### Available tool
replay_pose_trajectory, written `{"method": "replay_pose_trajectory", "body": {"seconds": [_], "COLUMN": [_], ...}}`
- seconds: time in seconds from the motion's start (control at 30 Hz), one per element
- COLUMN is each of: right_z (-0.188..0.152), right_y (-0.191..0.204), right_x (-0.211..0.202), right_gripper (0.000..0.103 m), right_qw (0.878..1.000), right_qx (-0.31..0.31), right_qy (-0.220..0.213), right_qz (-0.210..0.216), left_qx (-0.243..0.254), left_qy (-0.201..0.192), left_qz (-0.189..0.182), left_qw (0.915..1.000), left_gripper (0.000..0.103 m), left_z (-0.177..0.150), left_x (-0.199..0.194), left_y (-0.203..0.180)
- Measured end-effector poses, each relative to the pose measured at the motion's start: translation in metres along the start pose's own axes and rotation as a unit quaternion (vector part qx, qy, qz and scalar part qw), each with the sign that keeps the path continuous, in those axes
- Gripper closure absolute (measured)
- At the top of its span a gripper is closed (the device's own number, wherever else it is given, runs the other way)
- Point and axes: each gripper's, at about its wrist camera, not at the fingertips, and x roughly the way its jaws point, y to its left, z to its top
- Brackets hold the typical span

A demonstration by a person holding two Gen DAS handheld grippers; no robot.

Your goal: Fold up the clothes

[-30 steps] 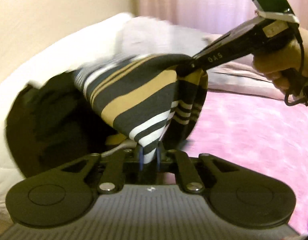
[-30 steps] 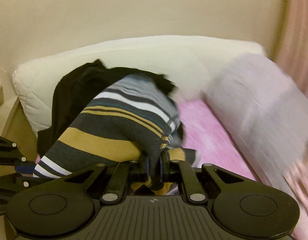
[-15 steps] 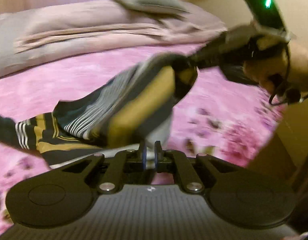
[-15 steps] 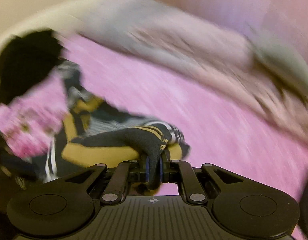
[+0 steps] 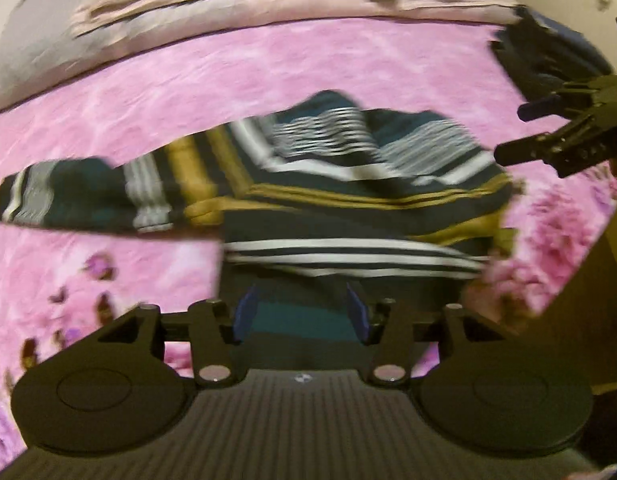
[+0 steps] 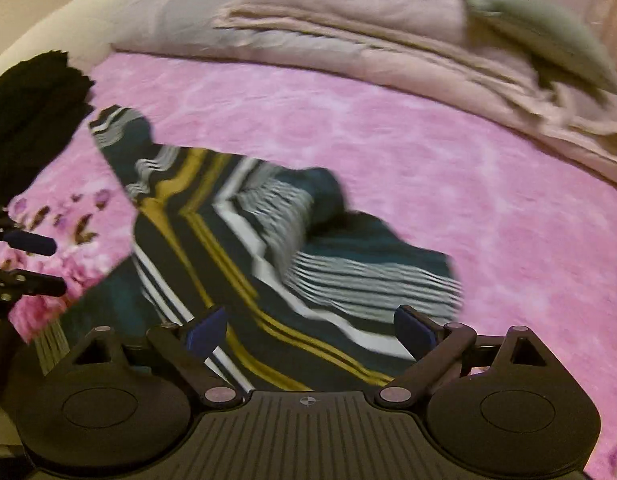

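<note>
Right now the striped sweater [image 5: 348, 200] lies rumpled on the pink bed [image 6: 388, 140], one sleeve trailing out sideways. I have both the left gripper [image 5: 300, 316] and the right gripper [image 6: 308, 332] spread wide over its near edge, gripping nothing. It looks soft, floppy knit that would sag and bunch, so I'd pinch it at the hem corners or shoulder seams.

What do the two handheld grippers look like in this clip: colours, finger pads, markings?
Both are matte black. The left gripper and right gripper each have a ribbed body with a small crosshair mark, two round housings at the sides, silver pivot pins on the linkage arms, and blue finger pads. No cables or sleeves show.
</note>
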Motion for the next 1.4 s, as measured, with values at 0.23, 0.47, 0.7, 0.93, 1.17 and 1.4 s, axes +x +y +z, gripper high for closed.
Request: {"method": "replay_pose_trajectory", "body": {"seconds": [0.23,0.47,0.7,0.93,1.17,1.4], "right_z": [0.031,0.01,-0.008,-0.02,-0.024,-0.023], "right_y": [0.024,-0.012,-0.103,-0.18,-0.208,-0.21], "right_x": [0.052,0.07,0.078,0.124,0.129,0.09], "right_gripper": [0.01,0.01,0.01,0.01,0.062,0.089], "right_qw": [1.0,0.995,0.99,0.992,0.984,0.98], "right_qx": [0.002,0.008,0.073,0.116,0.174,0.197], "right_qy": [0.027,0.066,0.06,0.033,0.014,-0.011], "right_qz": [-0.01,-0.076,-0.108,-0.033,0.025,0.035], "left_qx": [0.004,0.159,0.153,0.218,0.215,0.192], "left_qy": [-0.004,-0.009,-0.012,0.04,0.094,0.035], "left_qz": [-0.003,0.042,-0.012,-0.021,-0.028,0.006], "left_qw": [1.0,0.9864,0.988,0.9749,0.9717,0.9808], "left_gripper": [0.04,0.04,0.038,0.038,0.098,0.098], "left_z": [0.035,0.072,0.137,0.179,0.182,0.188], "left_x": [0.043,0.117,0.156,0.238,0.248,0.162], "left_y": [0.081,0.068,0.054,0.016,0.004,0.018]}}
